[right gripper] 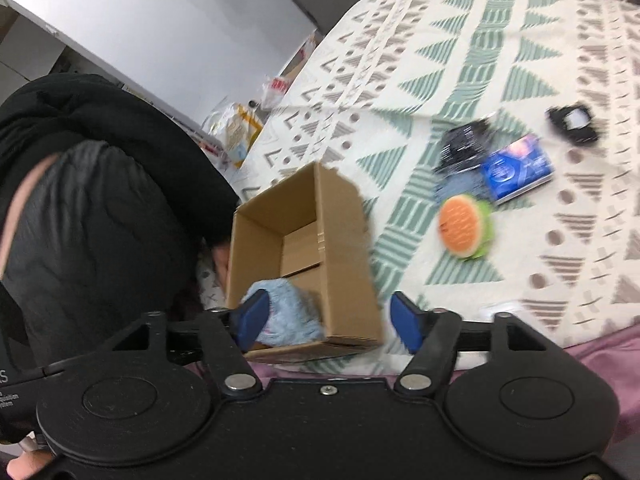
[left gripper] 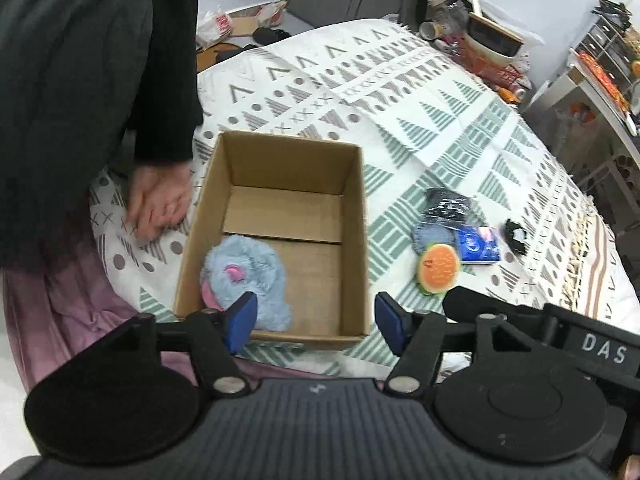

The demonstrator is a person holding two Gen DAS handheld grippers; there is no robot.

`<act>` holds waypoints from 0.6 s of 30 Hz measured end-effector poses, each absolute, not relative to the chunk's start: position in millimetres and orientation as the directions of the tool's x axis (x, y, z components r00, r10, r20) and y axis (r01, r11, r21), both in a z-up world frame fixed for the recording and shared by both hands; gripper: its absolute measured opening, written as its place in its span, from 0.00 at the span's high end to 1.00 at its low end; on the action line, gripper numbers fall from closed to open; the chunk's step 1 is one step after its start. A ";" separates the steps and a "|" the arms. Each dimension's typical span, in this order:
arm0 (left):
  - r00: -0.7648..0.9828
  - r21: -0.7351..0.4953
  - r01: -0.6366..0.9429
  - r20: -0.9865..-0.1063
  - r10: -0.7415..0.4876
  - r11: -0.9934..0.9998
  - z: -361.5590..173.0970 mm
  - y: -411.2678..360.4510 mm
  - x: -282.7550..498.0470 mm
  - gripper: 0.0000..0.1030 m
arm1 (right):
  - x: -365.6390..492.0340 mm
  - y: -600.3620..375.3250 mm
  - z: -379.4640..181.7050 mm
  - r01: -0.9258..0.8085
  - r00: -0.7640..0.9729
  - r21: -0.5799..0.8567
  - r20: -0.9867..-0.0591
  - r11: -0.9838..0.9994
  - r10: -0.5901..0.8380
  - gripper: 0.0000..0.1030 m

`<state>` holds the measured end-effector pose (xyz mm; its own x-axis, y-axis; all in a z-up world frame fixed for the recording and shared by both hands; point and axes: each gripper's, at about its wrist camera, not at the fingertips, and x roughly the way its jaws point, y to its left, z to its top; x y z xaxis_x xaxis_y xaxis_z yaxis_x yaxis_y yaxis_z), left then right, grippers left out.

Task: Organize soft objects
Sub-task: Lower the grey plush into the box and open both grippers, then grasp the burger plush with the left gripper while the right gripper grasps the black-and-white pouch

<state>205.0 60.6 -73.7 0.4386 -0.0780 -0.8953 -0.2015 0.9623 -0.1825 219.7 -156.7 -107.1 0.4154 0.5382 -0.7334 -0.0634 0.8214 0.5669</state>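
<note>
Soft toys are split: the blue plush (left gripper: 244, 276) lies in the near left corner of the cardboard box (left gripper: 356, 240) on the bed (left gripper: 440, 128), the burger toy (left gripper: 438, 267) to its right. Both the left gripper (left gripper: 316, 322) and right gripper (right gripper: 328, 318) have fingers spread, empty. Reaching right could sweep up the hard blue packet (left gripper: 478, 245) touching the burger; only "DAS" reads, on a gripper.

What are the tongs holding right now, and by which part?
Nothing. The left tongs and right tongs are both open and empty; the blue plush toy lies loose in the cardboard box.
</note>
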 end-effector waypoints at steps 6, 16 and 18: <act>0.457 -0.202 -0.177 -0.884 -0.101 0.963 -67.6 36.1 200.4 0.33 | 214.5 -191.0 -101.5 -0.042 0.462 0.521 -0.746 0.852 0.479 0.19; 0.466 -0.225 -0.162 -0.876 -0.127 0.961 -64.5 7.5 201.5 0.32 | 215.1 -239.4 -102.1 0.010 0.492 0.508 -0.752 0.861 0.438 0.17; 0.466 -0.226 -0.160 -0.875 -0.129 0.961 -65.1 1.5 203.3 0.32 | 215.1 -247.2 -103.9 0.017 0.494 0.509 -0.753 0.860 0.436 0.17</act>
<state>203.3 1.5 -65.1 0.4661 -0.1286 -0.8753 -0.1601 0.9608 -0.2264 215.1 -247.2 -103.9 0.4935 0.4360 -0.7525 0.0166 0.8604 0.5094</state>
